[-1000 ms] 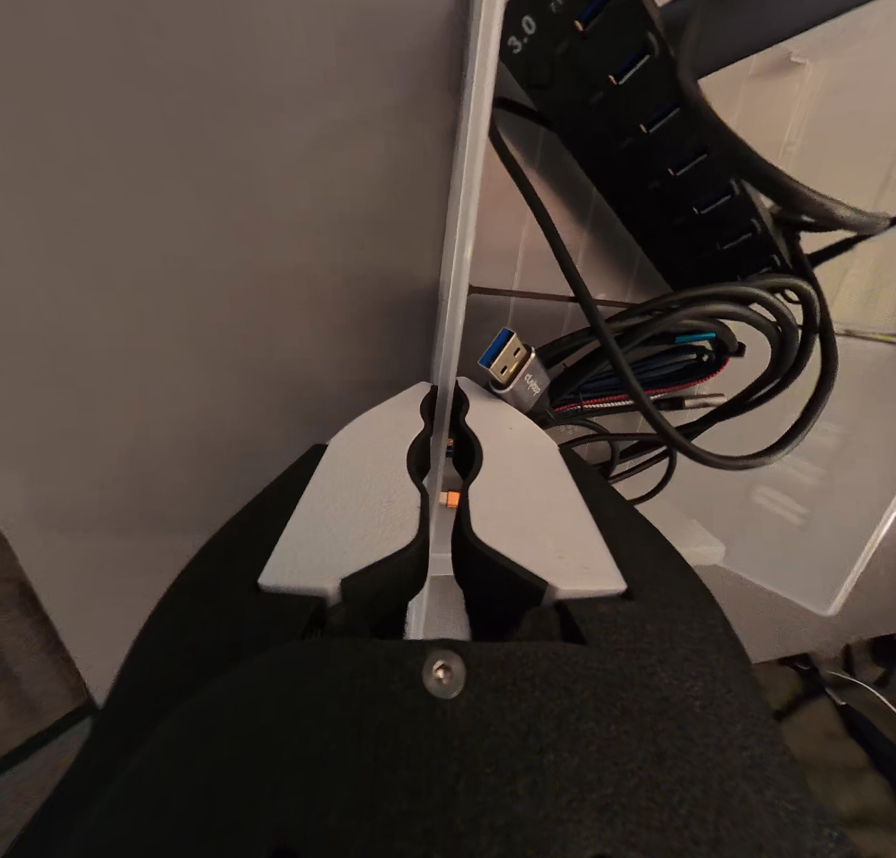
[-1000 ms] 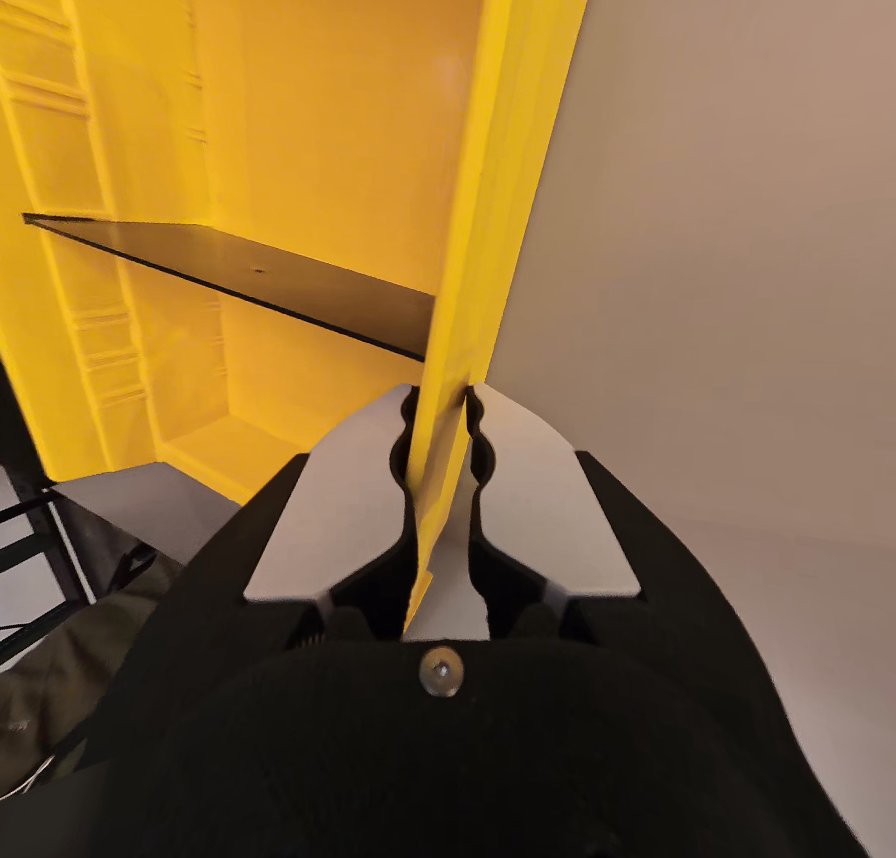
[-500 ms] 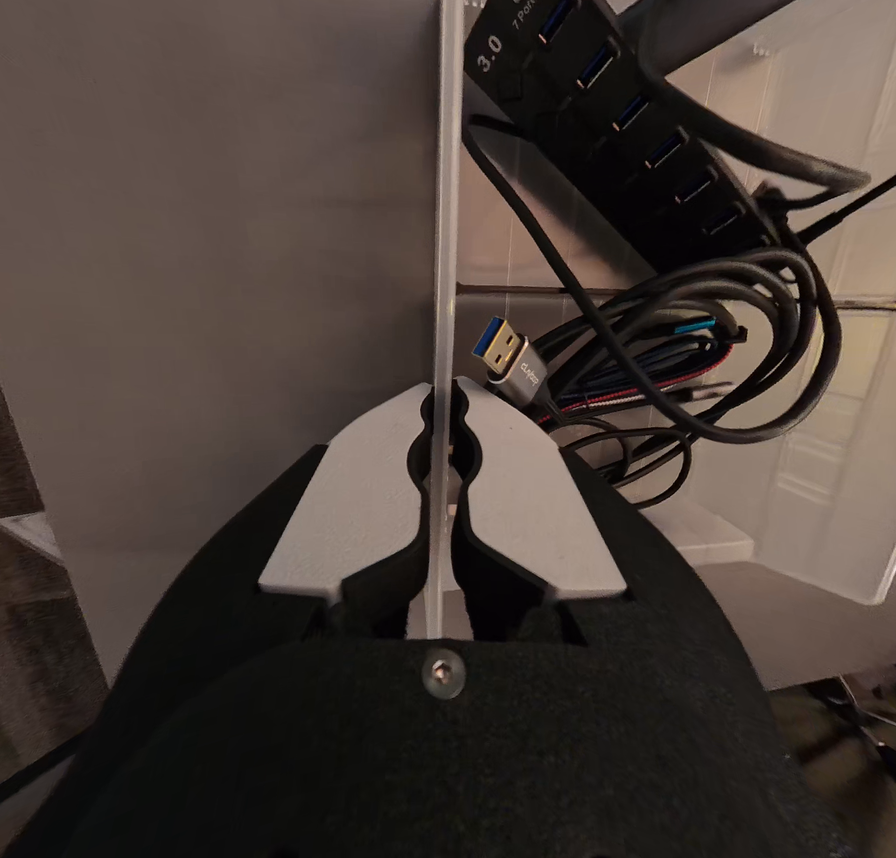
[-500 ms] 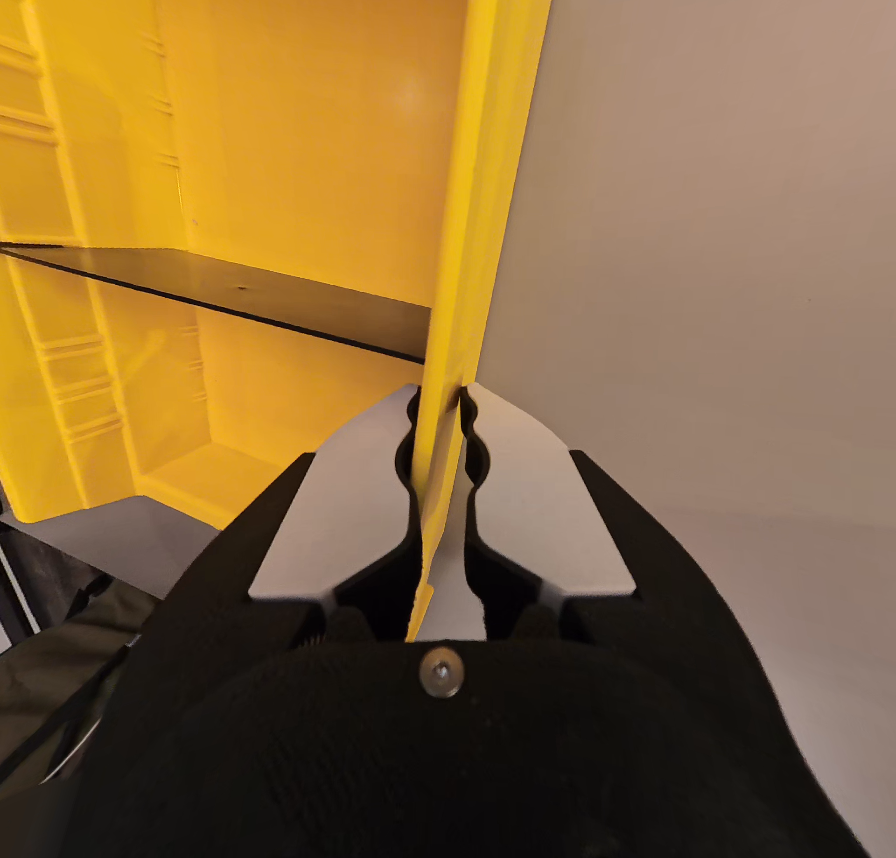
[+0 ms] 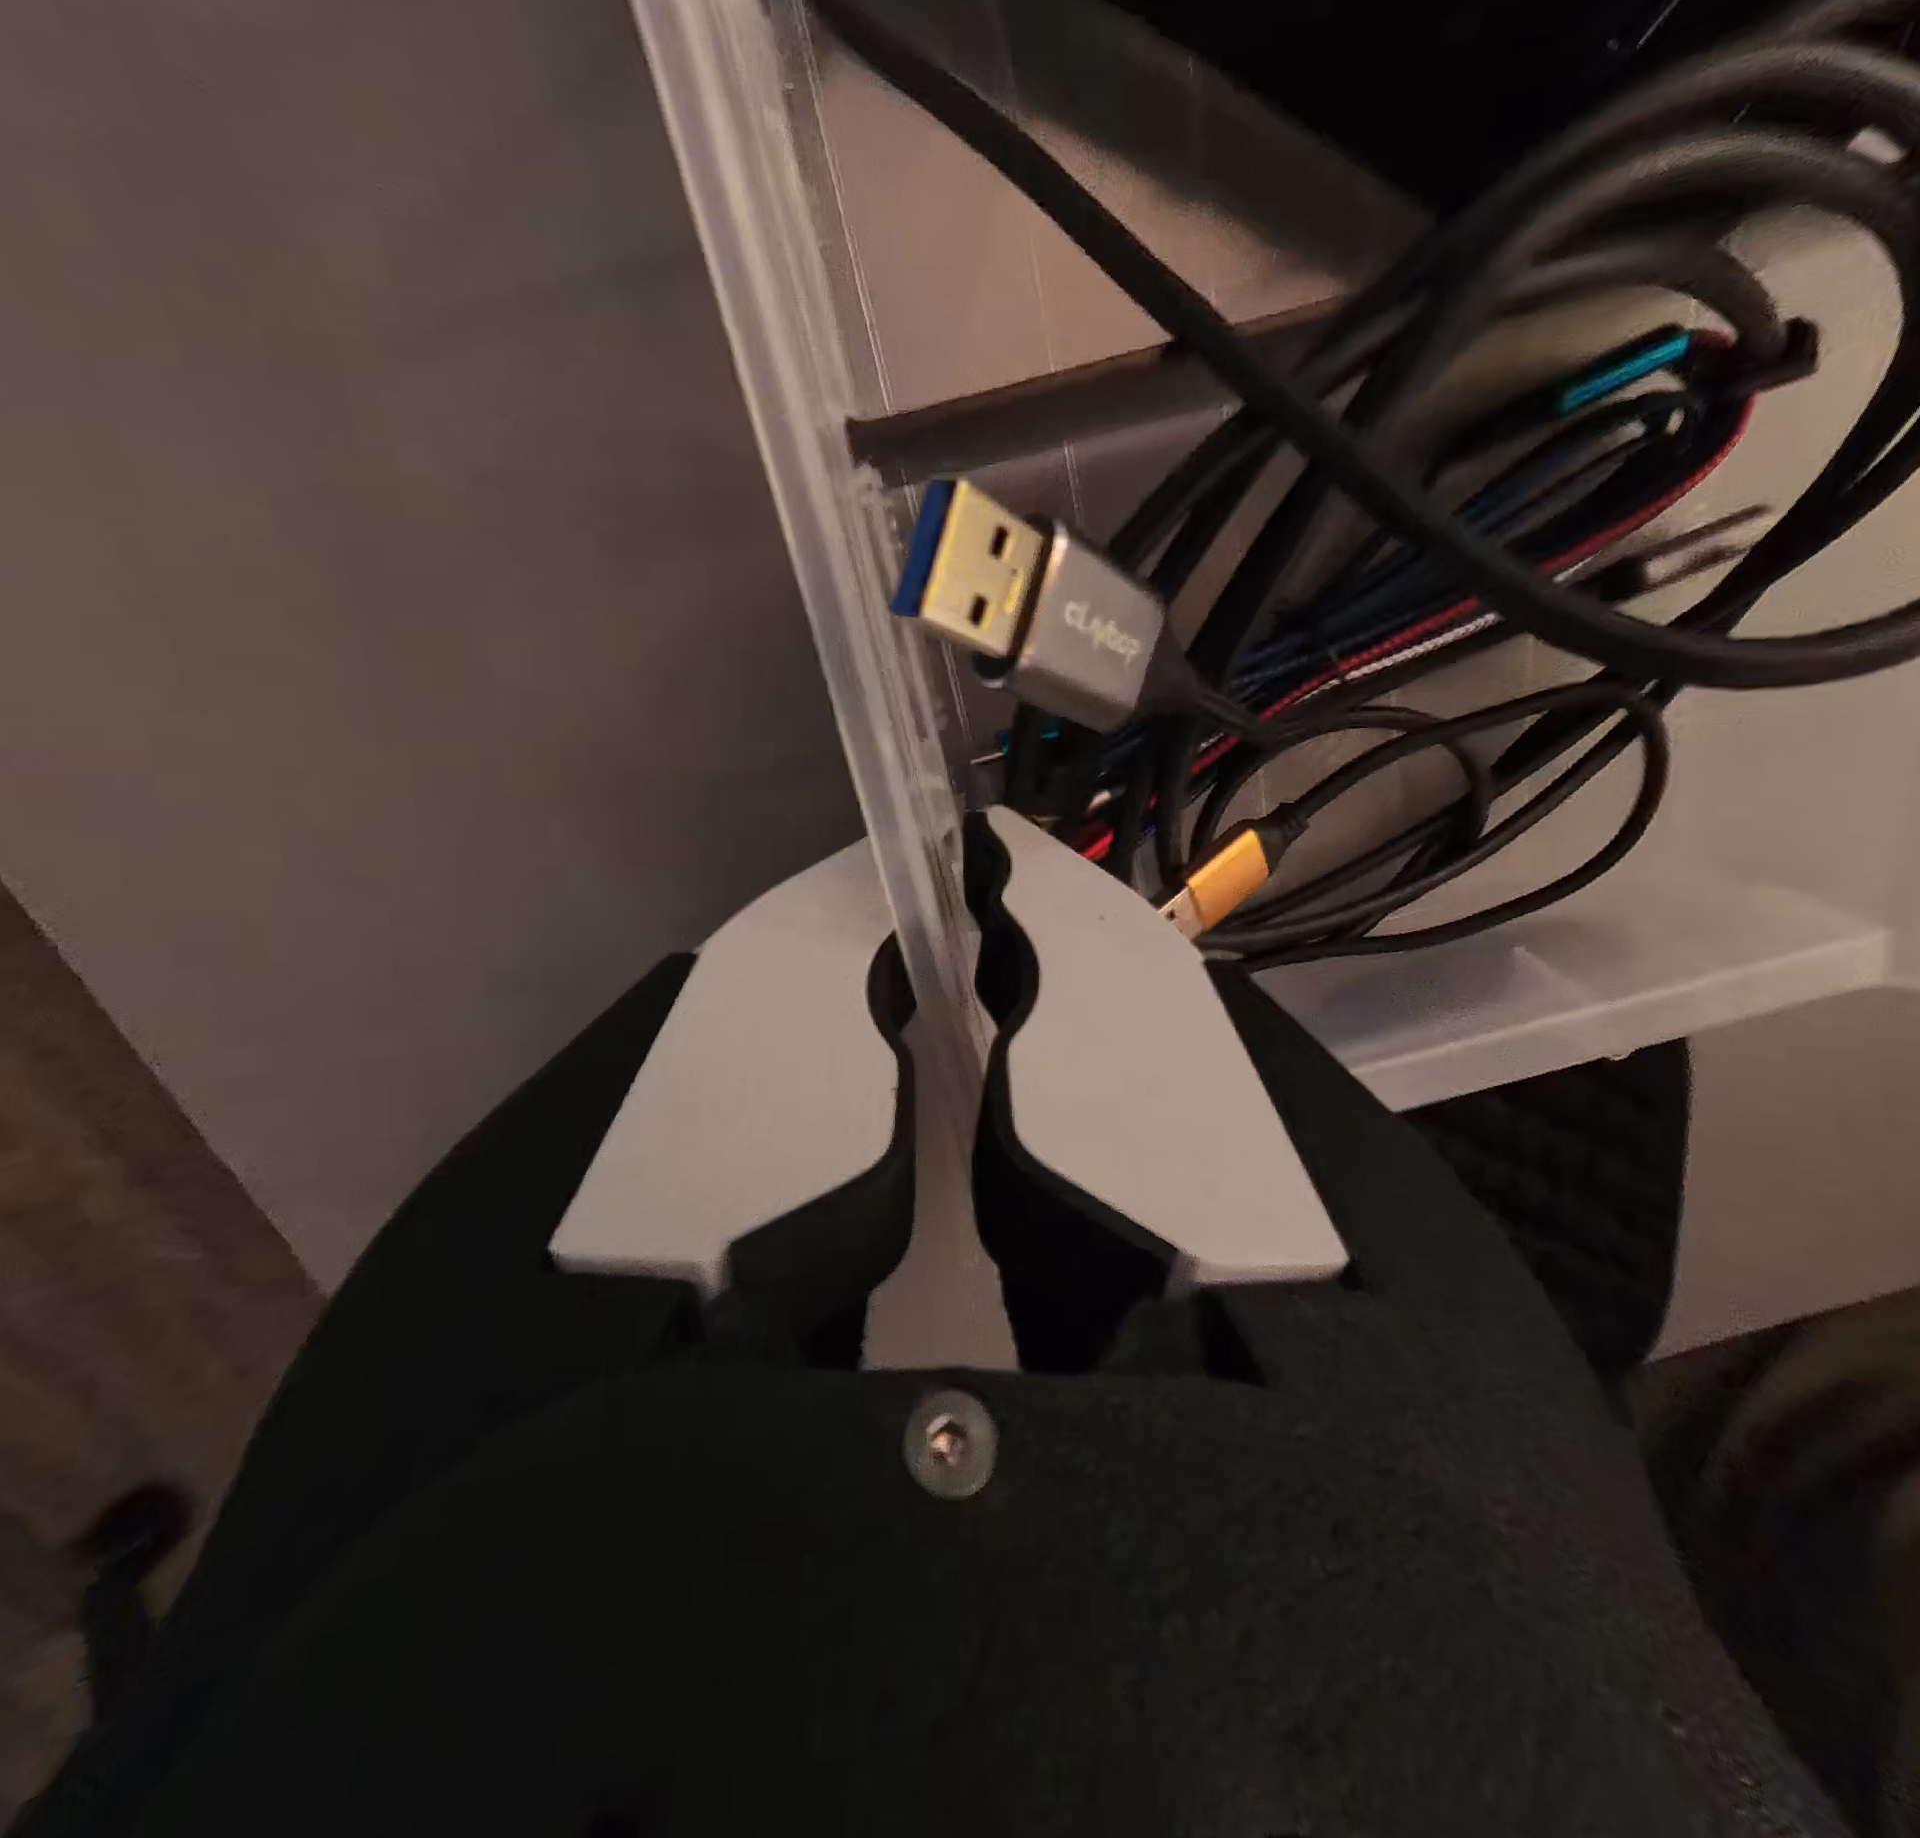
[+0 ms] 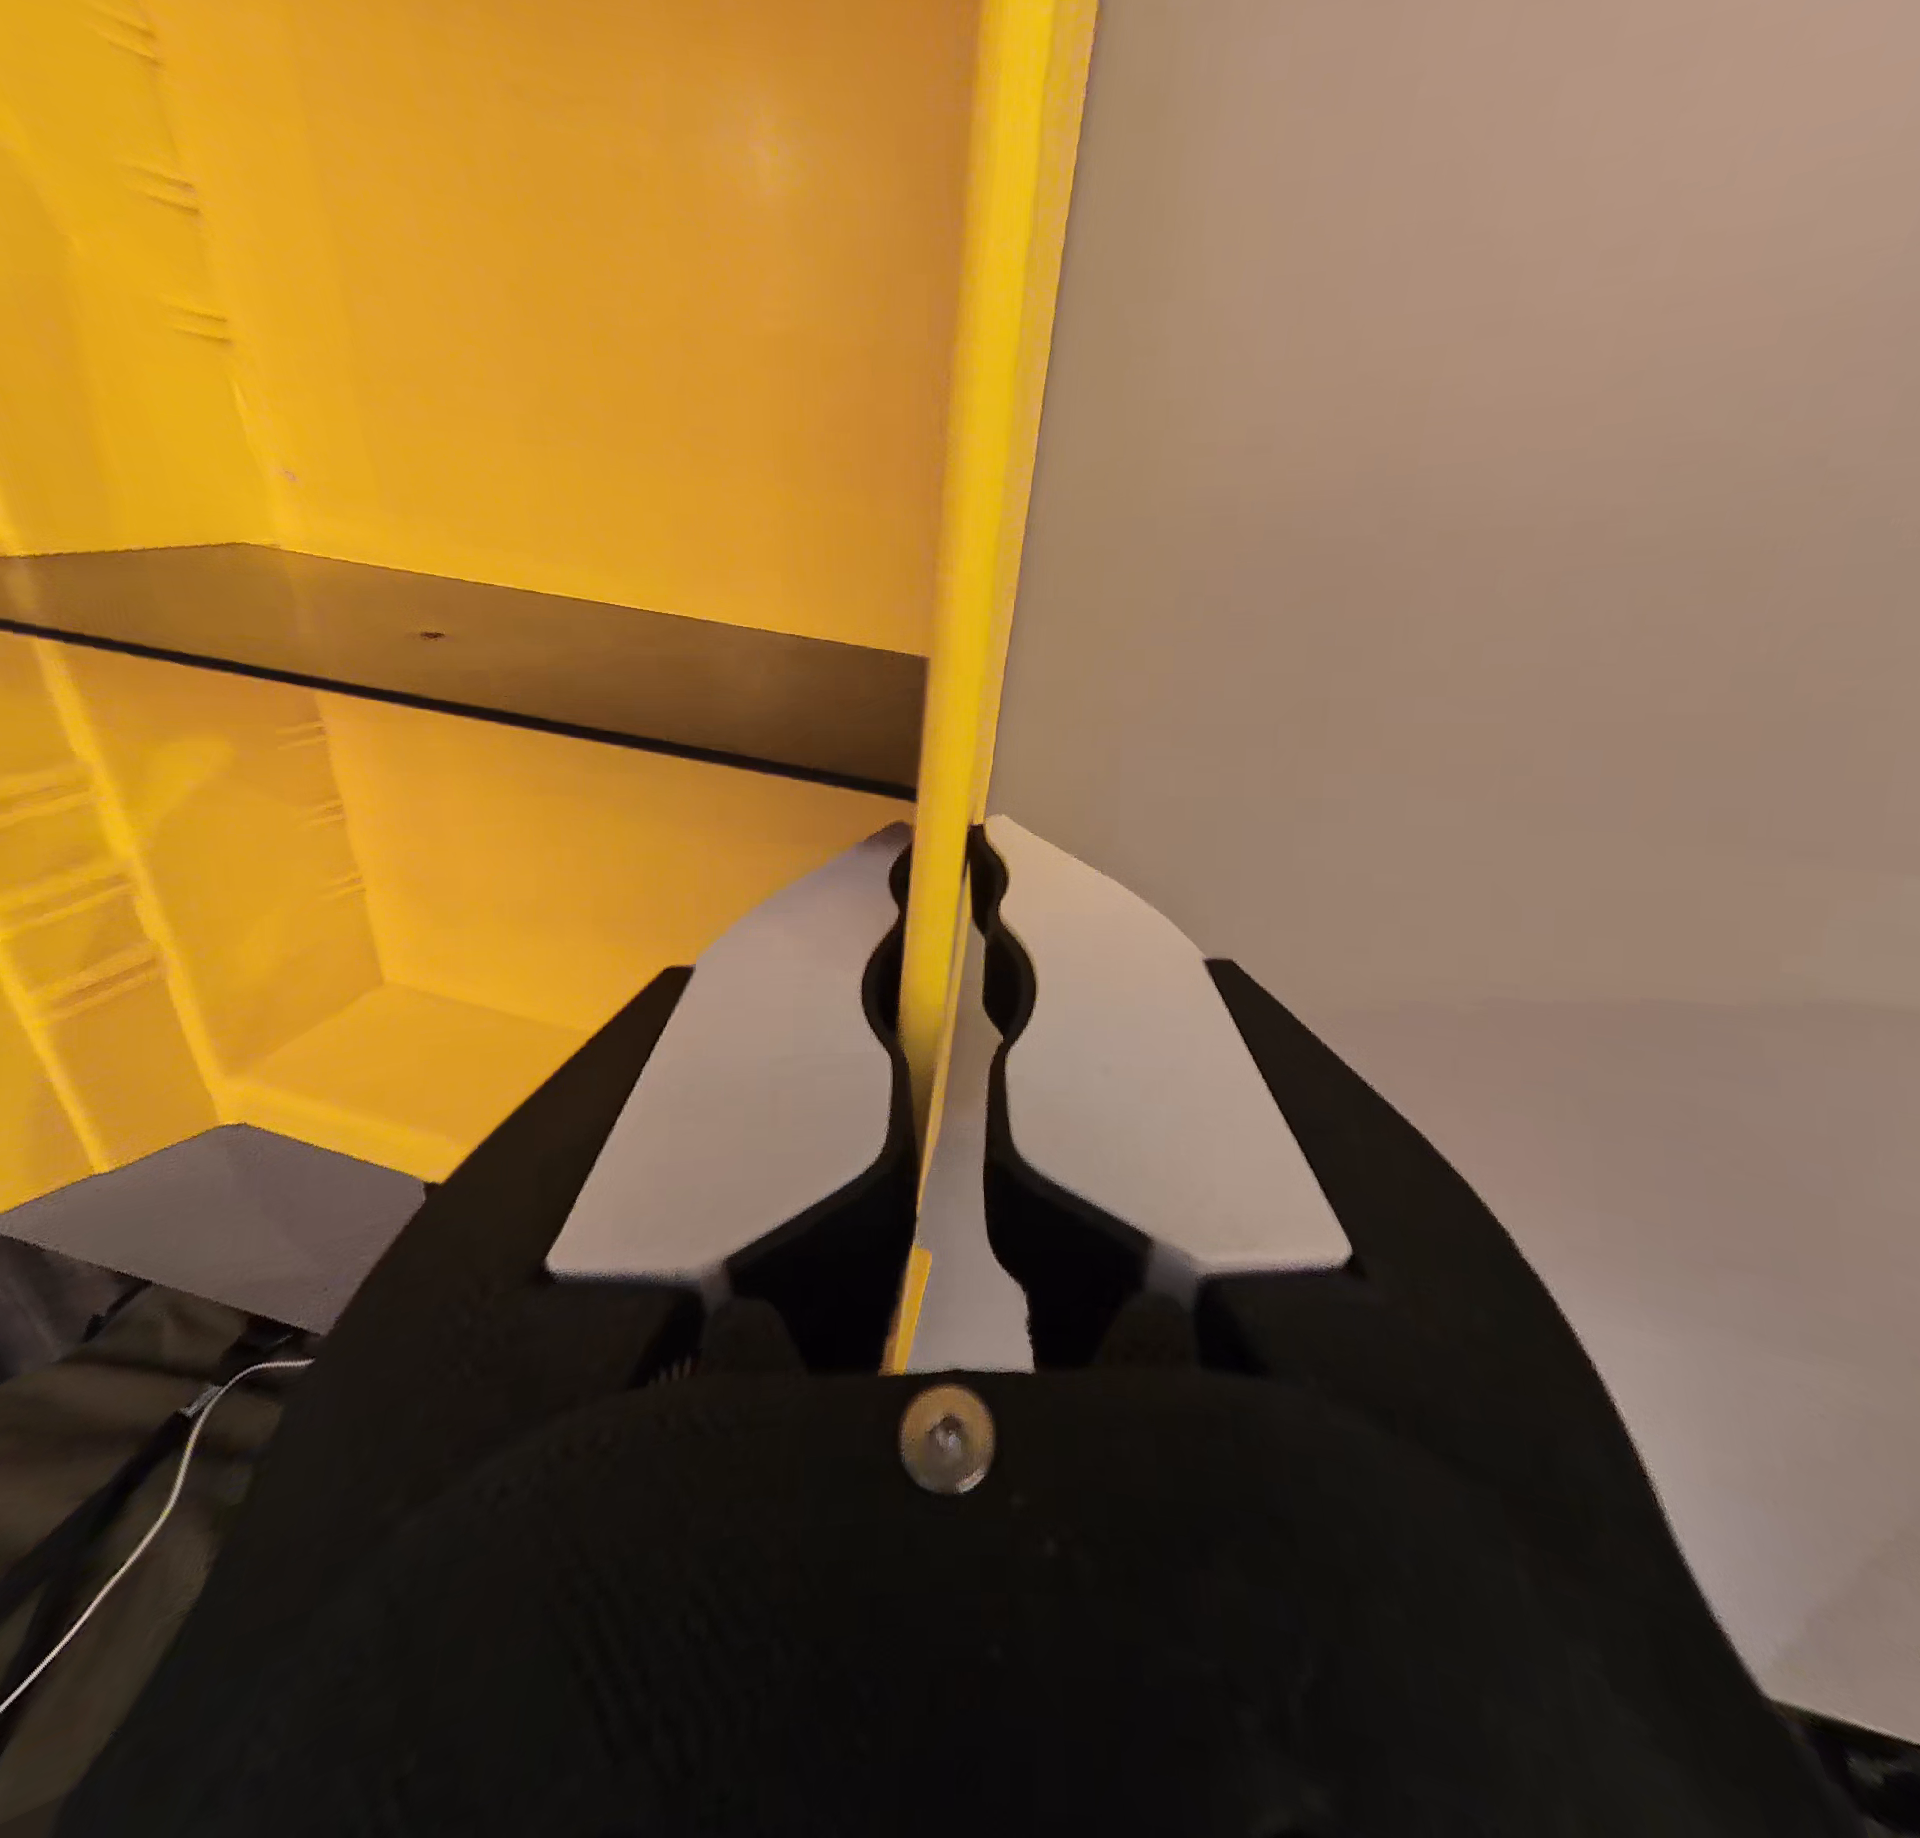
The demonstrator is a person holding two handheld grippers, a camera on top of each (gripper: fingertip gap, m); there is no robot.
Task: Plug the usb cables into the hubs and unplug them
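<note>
In the left wrist view my left gripper point(image 5: 935, 853) is shut on the side wall of a clear plastic bin point(image 5: 790, 354). Inside the bin lies a tangle of black and coloured cables point(image 5: 1475, 583). A silver USB plug with a blue tongue point(image 5: 1023, 593) sticks out toward the wall, and an orange-sleeved plug point(image 5: 1231, 879) lies lower down. The black hub point(image 5: 1455, 12) is only a dark shape at the top. In the right wrist view my right gripper point(image 6: 940, 838) is shut on the side wall of a yellow bin point(image 6: 1018, 354).
A black divider point(image 6: 499, 645) crosses the inside of the yellow bin. Both bins sit on a white table point(image 6: 1507, 1165) whose front edge is close below the grippers. Dark floor and a thin white wire point(image 6: 156, 1476) show beneath the table.
The clear bin's wall now leans left in the left wrist view, the cables appear closer and the hub has slid mostly out at the top. The yellow wall stands more upright. Both grips are unchanged.
</note>
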